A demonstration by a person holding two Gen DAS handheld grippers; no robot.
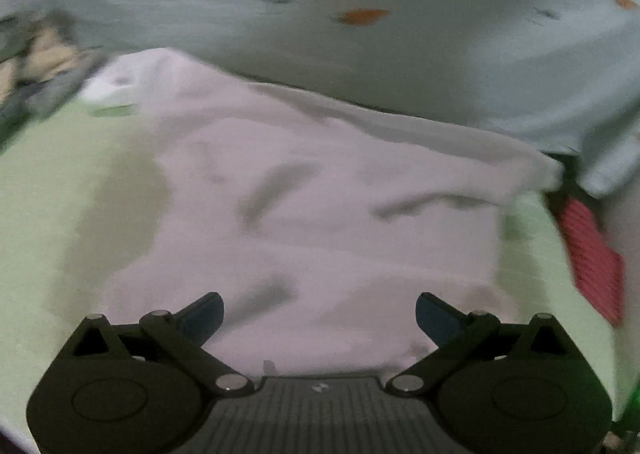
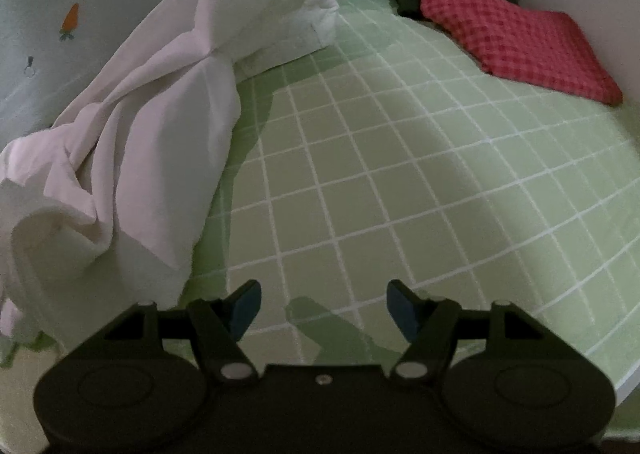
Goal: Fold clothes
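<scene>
Left wrist view puts a blurred heap of grey and tan cloth (image 1: 36, 65) at the far left, then the white garment (image 1: 312, 205), spread fairly flat over the green sheet (image 1: 44, 189) with a few shallow creases, and at the right edge a red checked cloth (image 1: 592, 266). My left gripper (image 1: 319, 316) hangs low over the garment's near edge, fingers wide apart and holding nothing. Behind it all runs pale bedding with small orange carrot prints (image 1: 362, 16). From the right wrist view the same garment (image 2: 132, 125) looks rumpled along the left, bunched into long soft ridges, beside open sheet with a white grid (image 2: 400, 181); my right gripper (image 2: 322, 310) hovers above that bare sheet with its fingers spread and empty, and the red checked cloth (image 2: 516, 41) lies folded flat at the far right. I judge the garment thin, light and limp, likely to sag and slide unless pinched at a hem or corner with both grippers.
</scene>
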